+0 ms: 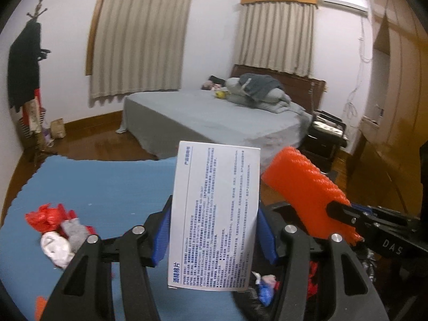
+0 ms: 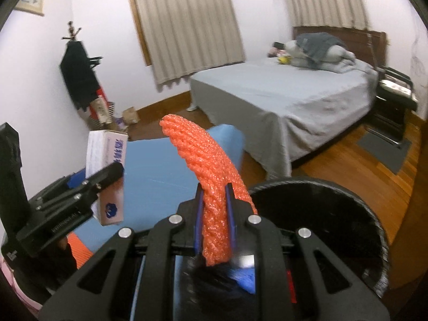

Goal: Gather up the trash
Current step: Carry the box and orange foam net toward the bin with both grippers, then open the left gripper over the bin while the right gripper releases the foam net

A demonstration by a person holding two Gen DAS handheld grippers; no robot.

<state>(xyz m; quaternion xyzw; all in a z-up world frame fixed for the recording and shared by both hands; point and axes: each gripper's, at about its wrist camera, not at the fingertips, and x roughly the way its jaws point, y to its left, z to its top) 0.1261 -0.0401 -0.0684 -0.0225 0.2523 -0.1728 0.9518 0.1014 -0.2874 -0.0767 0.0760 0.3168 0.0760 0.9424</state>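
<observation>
Foam netting (image 2: 214, 187) is flopping from your right hand-held gripper (image 2: 215, 224), clamped shut on it; your left hand-held gripper (image 1: 214, 230) is pinching the box (image 1: 214, 214) edgewise, risking slipping.

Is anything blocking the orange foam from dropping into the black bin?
Nothing visible does. The right claw holds the orange foam upright beside the black bin, whose mouth is open next to it. The white box sits in the left claw, off to the side.

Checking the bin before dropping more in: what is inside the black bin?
Inside the black bin, a blue scrap and something red show at the bottom. The right gripper and its orange foam strip cover the rest.
</observation>
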